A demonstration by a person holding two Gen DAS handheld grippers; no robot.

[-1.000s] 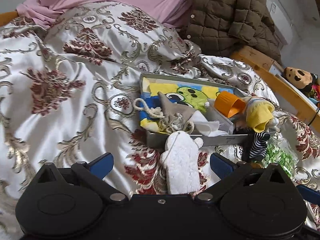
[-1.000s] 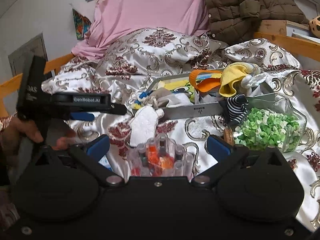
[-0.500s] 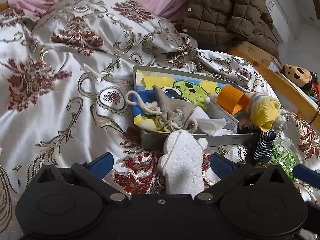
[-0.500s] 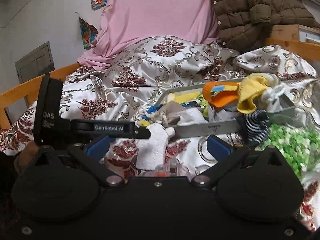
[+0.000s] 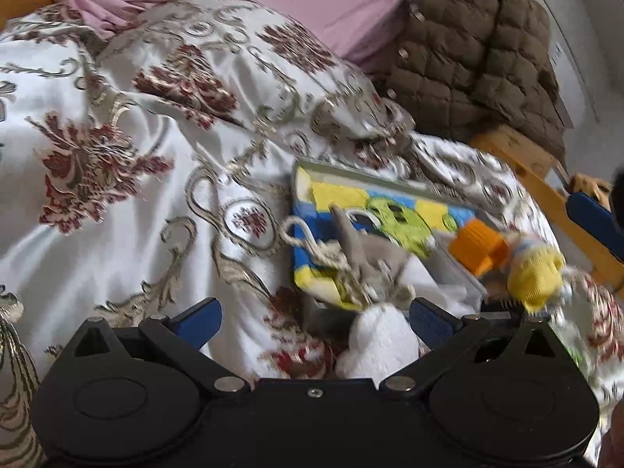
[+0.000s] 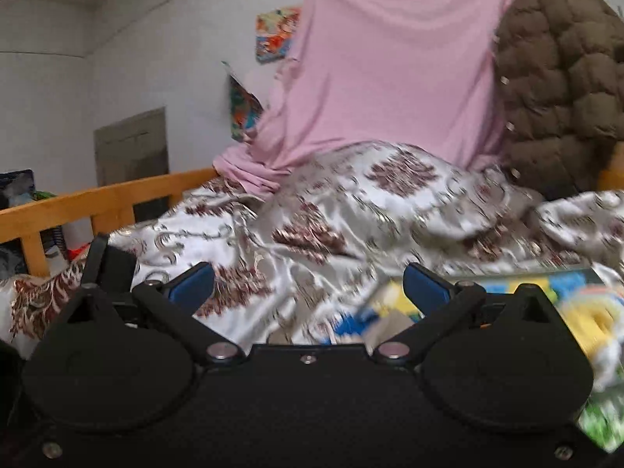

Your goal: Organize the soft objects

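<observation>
A grey tray (image 5: pixel 331 167) lies on the patterned bedspread (image 5: pixel 117 234) and holds a blue-yellow cartoon cloth (image 5: pixel 390 214), a grey drawstring pouch (image 5: pixel 366 261), an orange cup (image 5: pixel 475 245) and a yellow sock (image 5: pixel 534 277). A white plush mitt (image 5: pixel 382 343) lies in front of the tray, between the fingers of my open, empty left gripper (image 5: pixel 316 318). My right gripper (image 6: pixel 308 284) is open and empty, raised above the bed; the cartoon cloth (image 6: pixel 546 284) and the yellow sock (image 6: pixel 592 319) show blurred at its lower right.
A pink sheet (image 6: pixel 390 78) and a brown quilted jacket (image 5: pixel 475 58) hang at the bed's head. The wooden bed rail (image 6: pixel 97 202) runs along the left, and another rail (image 5: pixel 546 195) along the right. Green bits (image 6: pixel 600 421) lie at the lower right.
The right gripper has lifted and tilted up, so the tube rack and the mitt dropped out of its view. The left gripper has shifted left and closer to the mitt.
</observation>
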